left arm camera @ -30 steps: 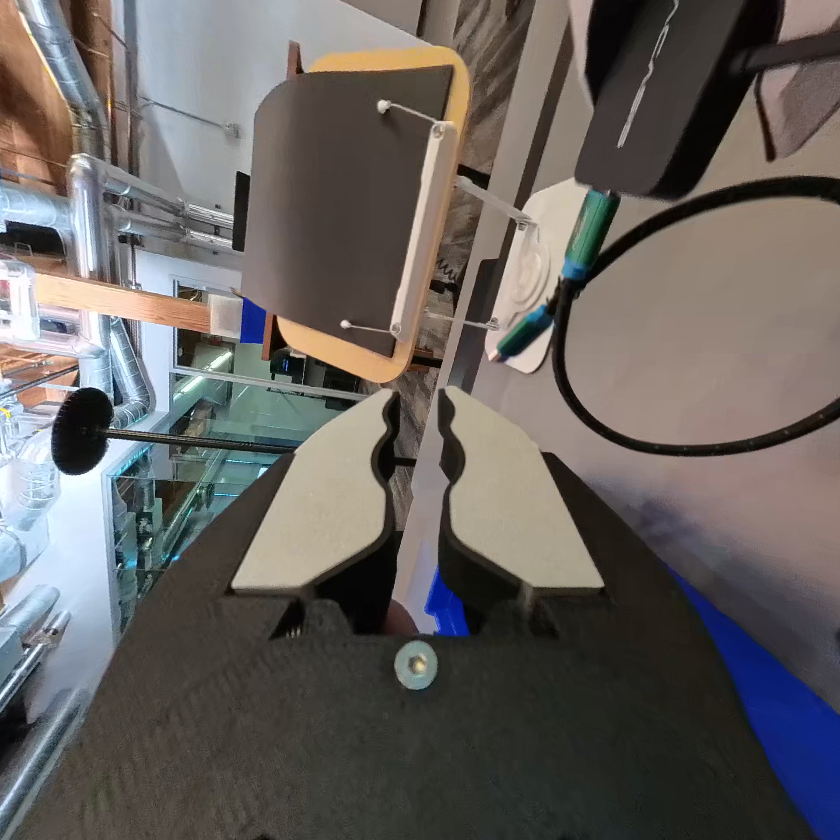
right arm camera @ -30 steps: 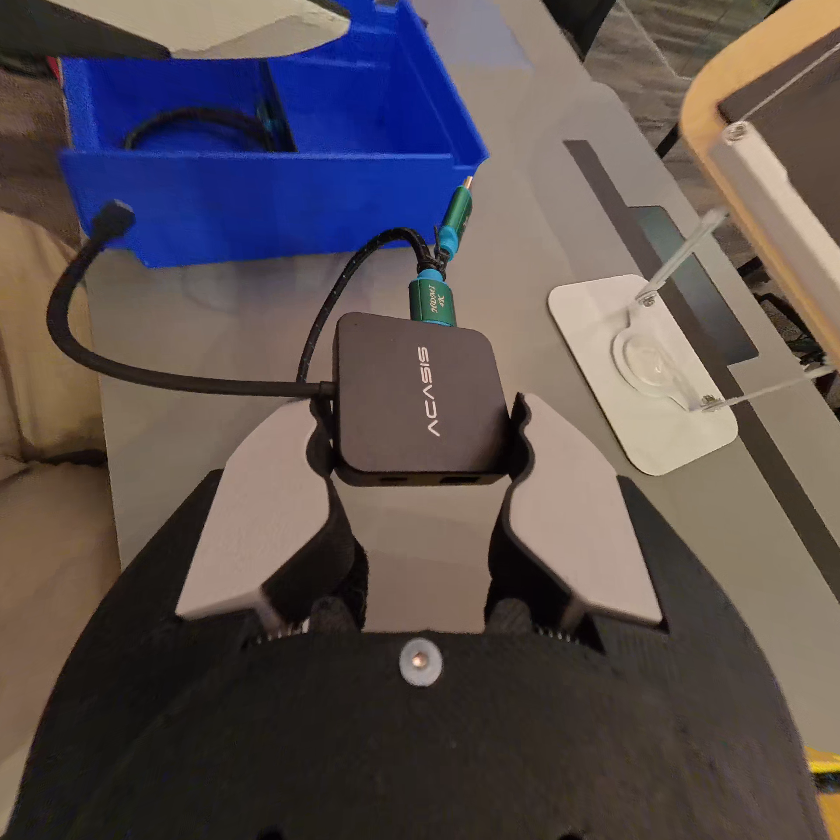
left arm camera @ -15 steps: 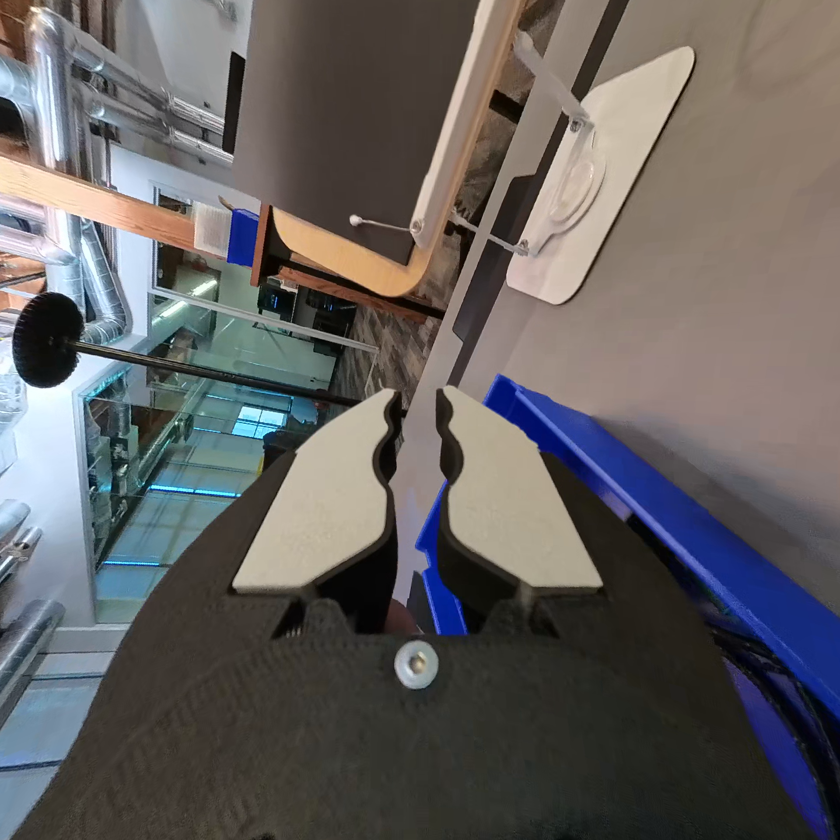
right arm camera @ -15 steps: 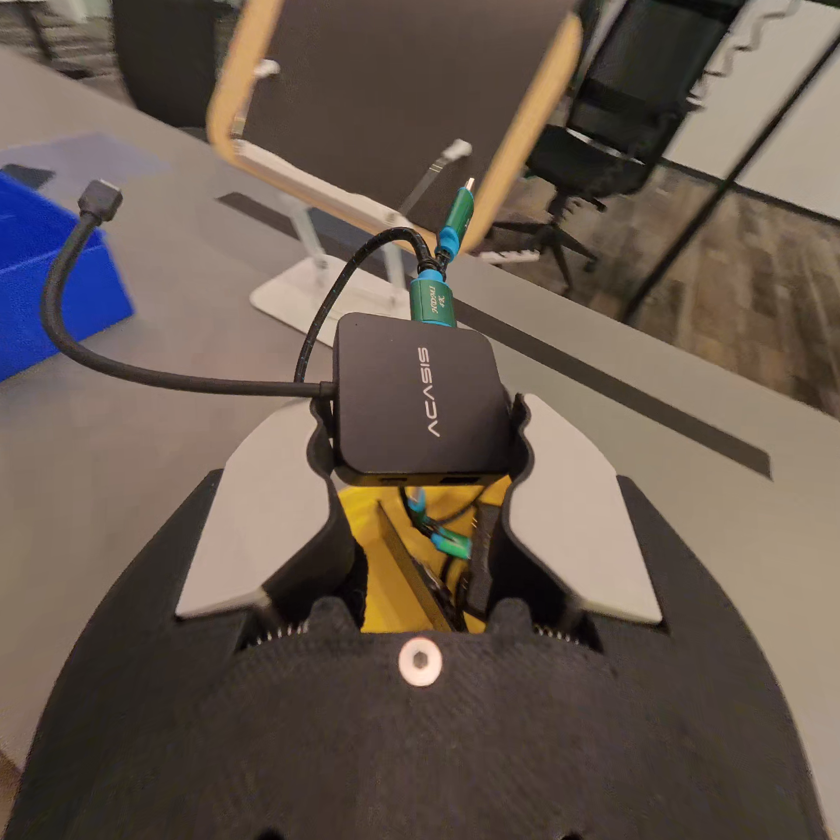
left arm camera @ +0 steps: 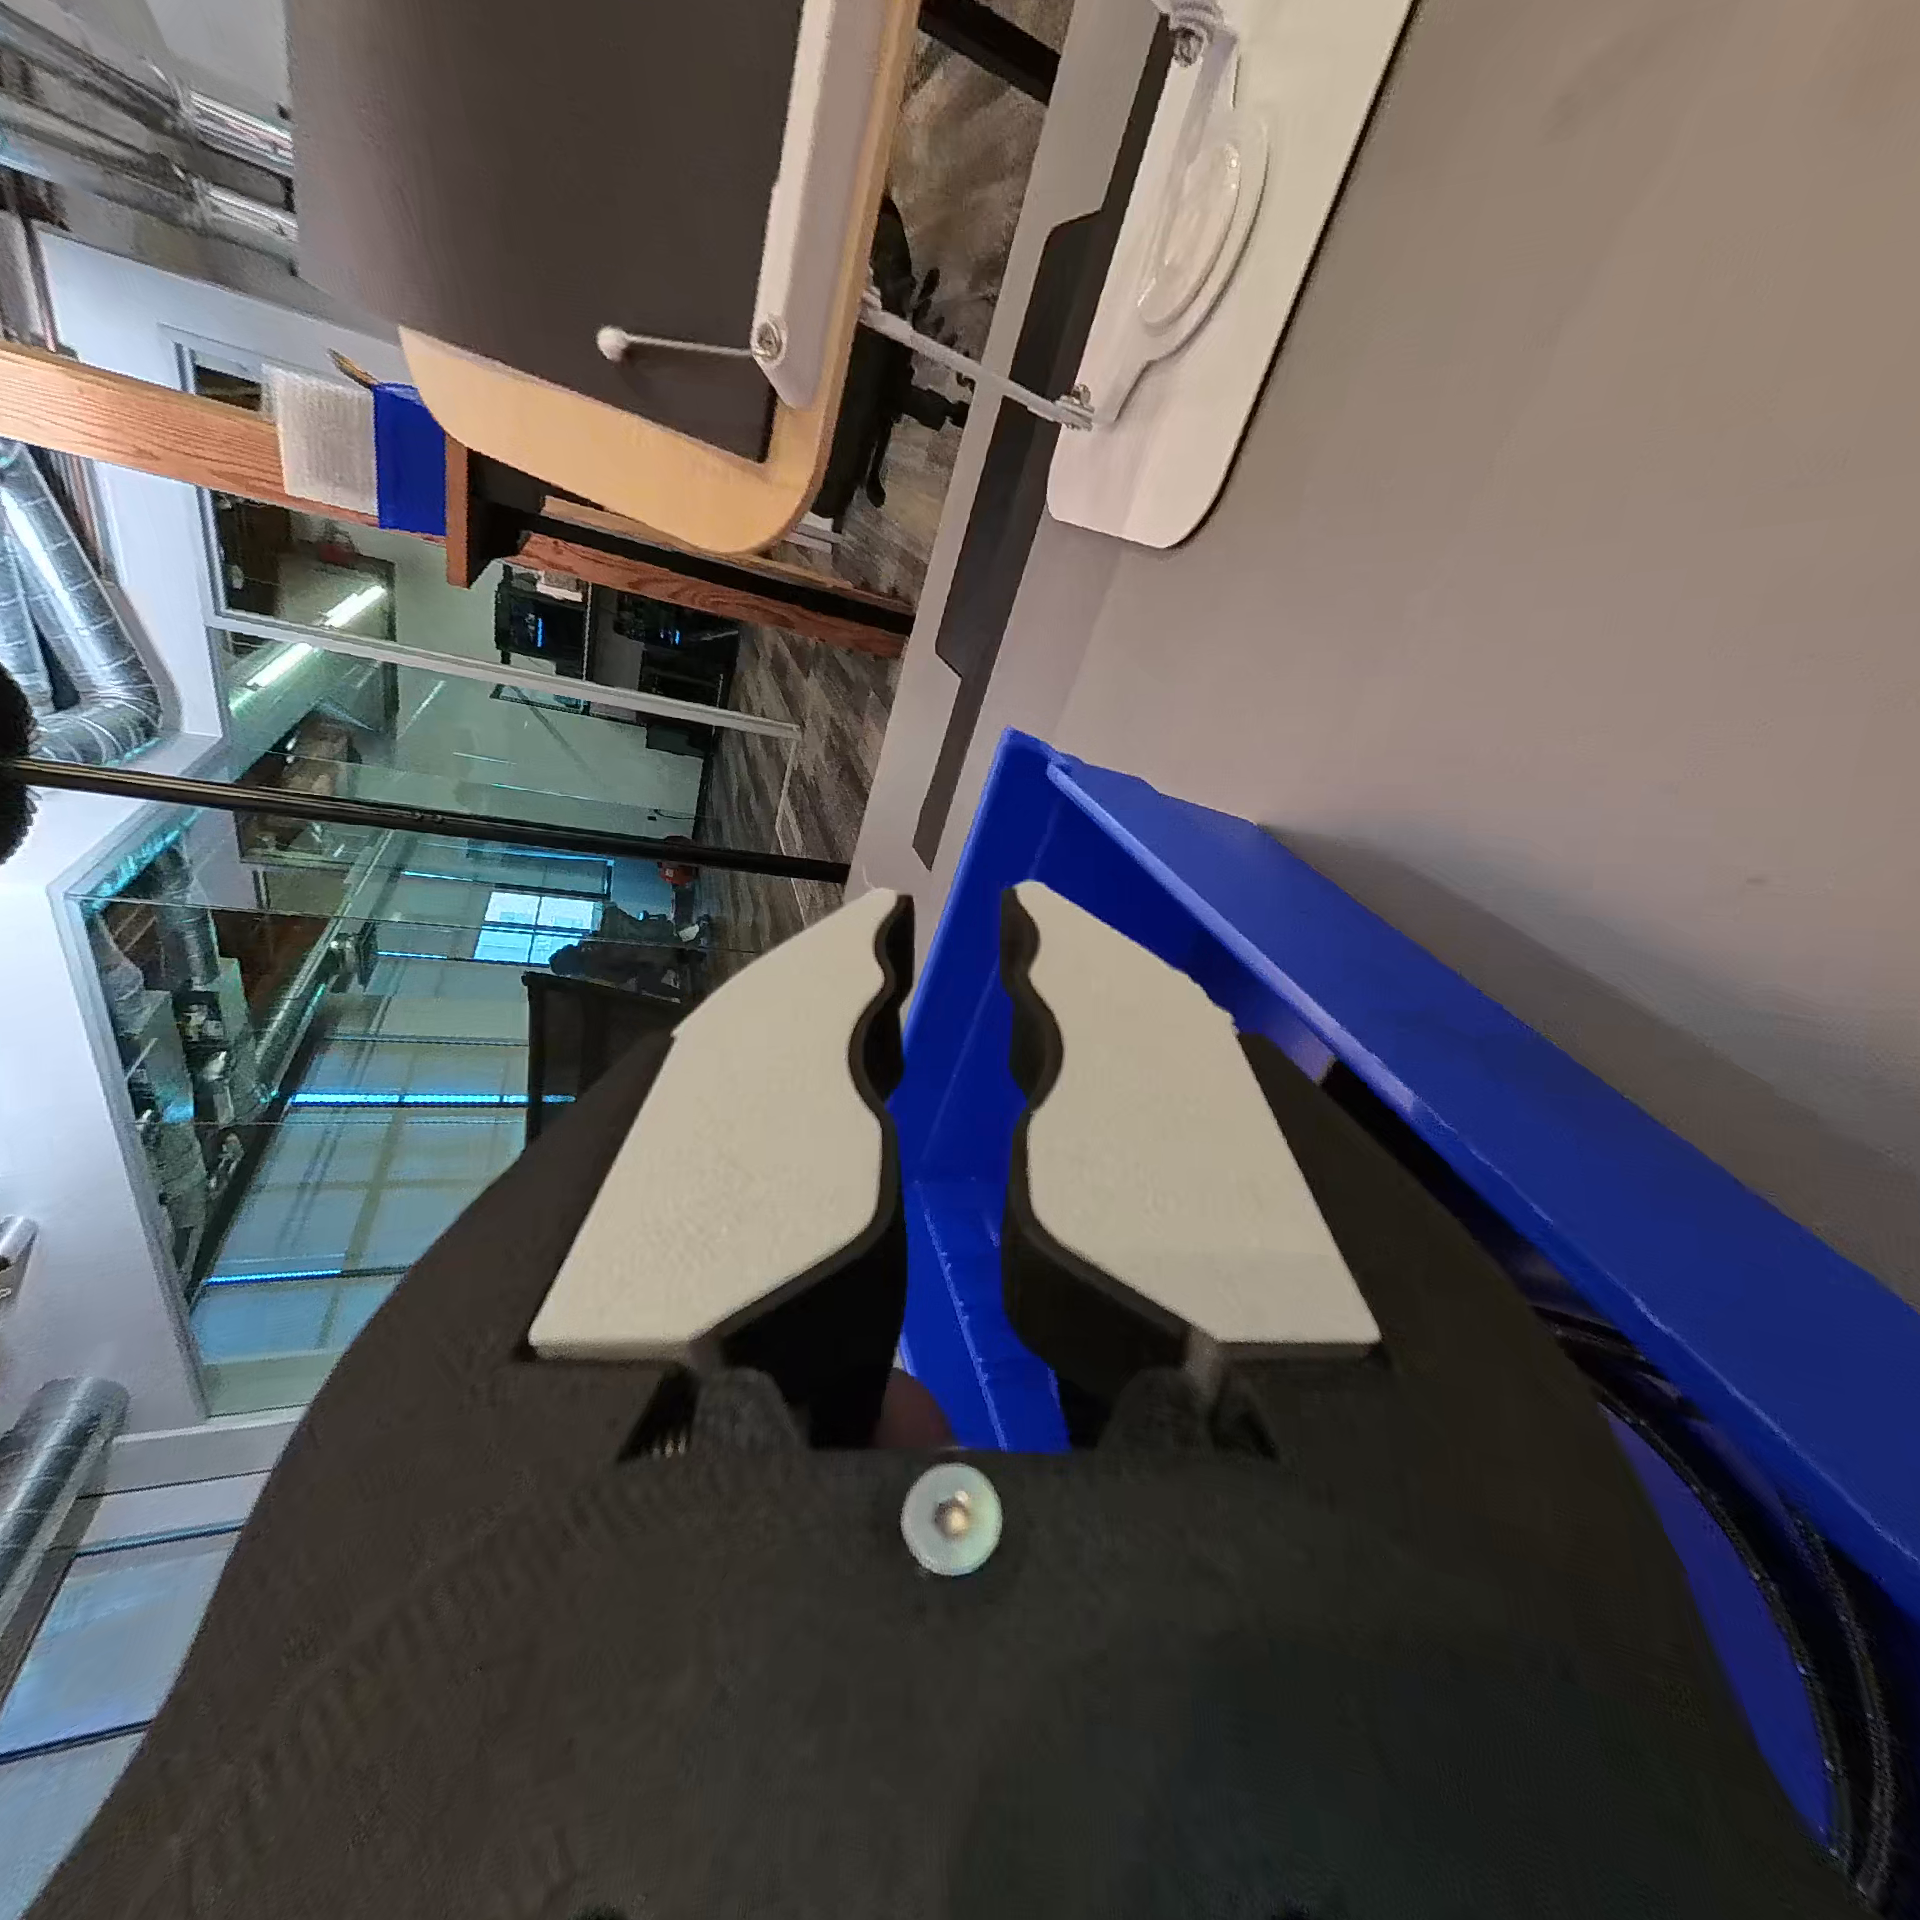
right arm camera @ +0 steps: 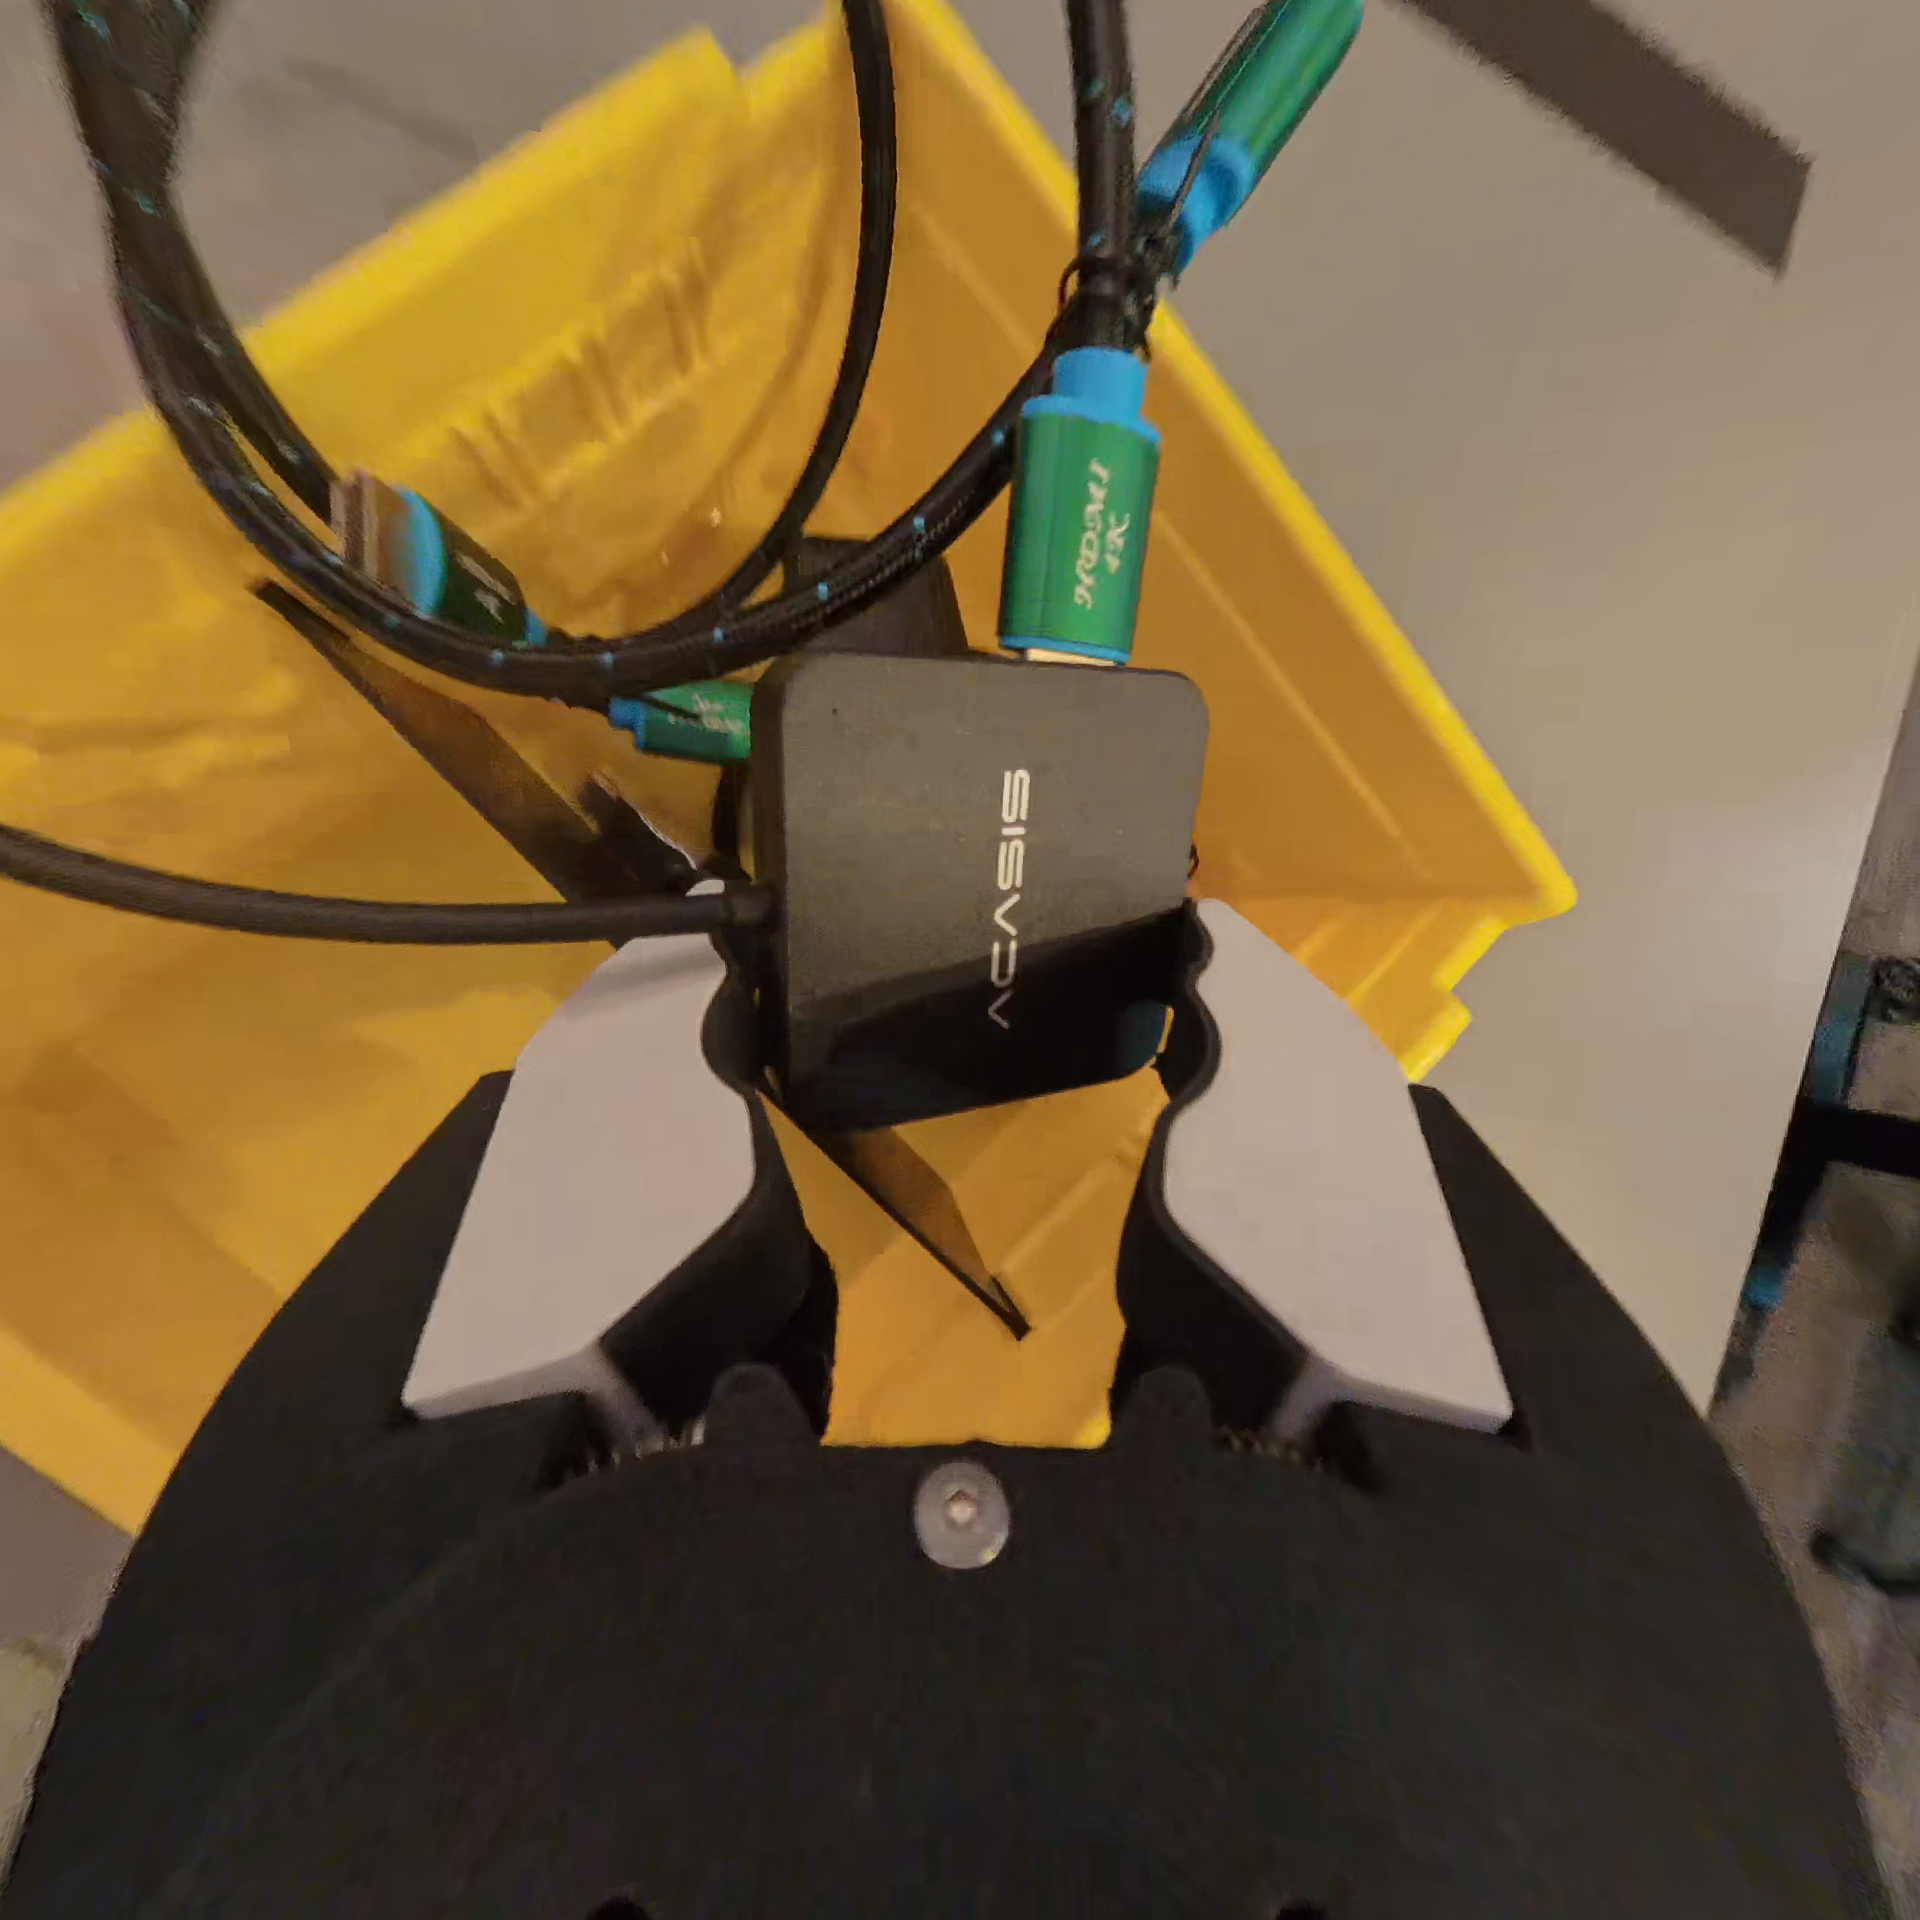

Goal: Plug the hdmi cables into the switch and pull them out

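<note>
My right gripper (right arm camera: 966, 935) is shut on a black square switch (right arm camera: 977, 831) and holds it above a yellow bin (right arm camera: 1351, 727). A green HDMI plug (right arm camera: 1081, 540) sits in the switch's far edge. Its braided cable loops up to a second green plug (right arm camera: 1257, 94) hanging free. The switch's own black lead (right arm camera: 312, 914) runs off to the left. Another braided cable with green plugs (right arm camera: 447, 571) lies in the yellow bin. My left gripper (left arm camera: 956, 904) is empty, jaws nearly together, beside a blue bin (left arm camera: 1455, 1039).
A black braided cable (left arm camera: 1849, 1558) lies in the blue bin. A white stand base (left arm camera: 1195, 312) on the grey table (left arm camera: 1558, 520) carries a dark panel with a wooden rim (left arm camera: 540, 208). The table edge runs left of the blue bin. Tip to tip, the grippers are about 55 cm apart.
My right gripper has swung the switch with its plugged cable from over the table to above the yellow bin, tilting downward. My left gripper has drifted closer to the blue bin, jaws unchanged.
</note>
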`<state>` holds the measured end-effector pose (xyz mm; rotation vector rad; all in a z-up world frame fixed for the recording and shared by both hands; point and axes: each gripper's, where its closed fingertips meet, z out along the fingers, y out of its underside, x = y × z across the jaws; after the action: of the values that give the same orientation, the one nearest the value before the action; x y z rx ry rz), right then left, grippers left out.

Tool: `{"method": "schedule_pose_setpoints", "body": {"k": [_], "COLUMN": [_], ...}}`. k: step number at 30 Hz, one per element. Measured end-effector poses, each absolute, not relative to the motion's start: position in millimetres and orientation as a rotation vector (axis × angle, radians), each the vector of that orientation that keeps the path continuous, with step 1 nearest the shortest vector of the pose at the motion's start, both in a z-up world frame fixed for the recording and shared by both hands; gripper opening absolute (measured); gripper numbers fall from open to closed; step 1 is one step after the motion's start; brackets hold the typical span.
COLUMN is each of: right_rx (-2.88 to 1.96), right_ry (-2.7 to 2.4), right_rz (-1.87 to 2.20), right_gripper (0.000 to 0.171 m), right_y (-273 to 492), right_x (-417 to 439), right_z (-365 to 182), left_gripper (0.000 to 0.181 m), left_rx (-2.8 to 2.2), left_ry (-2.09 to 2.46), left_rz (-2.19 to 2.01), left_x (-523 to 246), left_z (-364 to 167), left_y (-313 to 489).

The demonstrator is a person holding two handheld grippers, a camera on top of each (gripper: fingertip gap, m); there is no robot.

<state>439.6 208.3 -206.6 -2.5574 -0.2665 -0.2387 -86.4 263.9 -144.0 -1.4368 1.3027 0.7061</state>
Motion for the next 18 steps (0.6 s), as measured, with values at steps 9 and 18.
{"method": "schedule_pose_setpoints", "body": {"k": [9,18], "right_rx": [-2.937,-2.785], "right_ry": [-0.283,-0.418], "right_rz": [-0.15,-0.158], "right_gripper": [0.072,0.075], "right_y": [192.9,182.7], "right_x": [449.8,437.8], "right_z": [-252.4,-201.8], "left_gripper": [0.017,0.02], "left_rx": [-1.479,-1.555], "left_ry": [1.352,1.32], "left_rz": [0.726,0.715], "left_x": [-92.8,-111.5], "left_z": [-165.5,-168.0], "left_y": [268.9,278.7]}}
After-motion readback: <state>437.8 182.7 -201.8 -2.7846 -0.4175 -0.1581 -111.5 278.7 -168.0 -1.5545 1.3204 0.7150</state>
